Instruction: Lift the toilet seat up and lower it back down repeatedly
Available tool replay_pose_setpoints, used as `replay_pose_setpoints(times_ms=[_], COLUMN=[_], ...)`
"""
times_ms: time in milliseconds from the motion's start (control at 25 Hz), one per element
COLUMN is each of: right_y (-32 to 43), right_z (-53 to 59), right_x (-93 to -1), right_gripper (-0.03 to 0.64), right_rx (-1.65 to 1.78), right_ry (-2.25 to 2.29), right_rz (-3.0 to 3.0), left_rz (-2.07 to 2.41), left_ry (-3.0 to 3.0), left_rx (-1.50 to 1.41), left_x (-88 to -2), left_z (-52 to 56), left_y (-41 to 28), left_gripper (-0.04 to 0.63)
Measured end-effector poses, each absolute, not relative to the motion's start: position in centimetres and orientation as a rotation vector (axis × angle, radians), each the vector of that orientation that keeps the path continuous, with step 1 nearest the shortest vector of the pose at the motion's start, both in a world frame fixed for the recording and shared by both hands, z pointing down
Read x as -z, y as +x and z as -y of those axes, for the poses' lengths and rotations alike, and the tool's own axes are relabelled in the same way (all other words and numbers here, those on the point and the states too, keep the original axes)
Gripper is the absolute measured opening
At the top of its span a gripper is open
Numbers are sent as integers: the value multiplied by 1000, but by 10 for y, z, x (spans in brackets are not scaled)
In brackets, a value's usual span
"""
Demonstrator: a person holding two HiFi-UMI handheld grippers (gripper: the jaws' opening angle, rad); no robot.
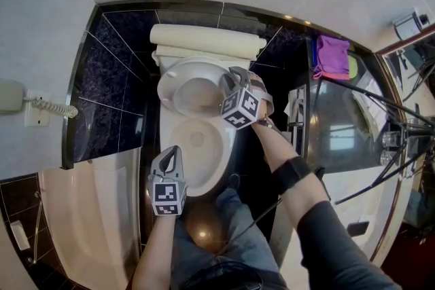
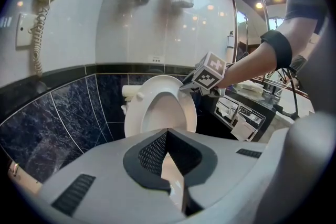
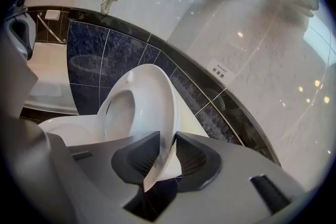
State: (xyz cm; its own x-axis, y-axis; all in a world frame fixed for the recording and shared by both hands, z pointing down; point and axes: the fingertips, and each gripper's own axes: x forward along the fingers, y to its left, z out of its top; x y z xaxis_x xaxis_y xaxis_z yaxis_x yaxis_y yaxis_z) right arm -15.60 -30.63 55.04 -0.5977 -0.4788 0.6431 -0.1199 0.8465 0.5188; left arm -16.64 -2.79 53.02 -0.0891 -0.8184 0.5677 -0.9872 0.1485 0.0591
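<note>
Head view looks steeply down on a white toilet, its toilet seat (image 1: pixel 170 78) raised off the bowl (image 1: pixel 204 146) and standing near upright in front of the cistern (image 1: pixel 204 37). The right gripper (image 1: pixel 231 81) is at the seat's right edge. Right gripper view shows its fingers (image 3: pixel 139 157) closed on the seat's rim (image 3: pixel 157 97), one pad on each face. The left gripper (image 1: pixel 171 154) hangs low over the front of the bowl, well apart from the seat. Left gripper view shows its fingers (image 2: pixel 152 152) brought together at the tips with nothing between them. A wall phone (image 1: pixel 10 95) hangs off to the left.
</note>
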Motion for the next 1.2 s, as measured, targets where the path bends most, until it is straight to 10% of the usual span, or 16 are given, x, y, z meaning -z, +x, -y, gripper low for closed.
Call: replay_pose_setpoints(times_ms=[1200], right_y=[-87], right_z=[143], right_x=[-541], right_gripper=[92], right_rx=[669], right_ry=[445], right_rz=[2157], left_rz=[1790], left_ry=[1724], left_rx=[-516], left_x=[-589], left_z=[-35], left_y=[-137], left_gripper=[0])
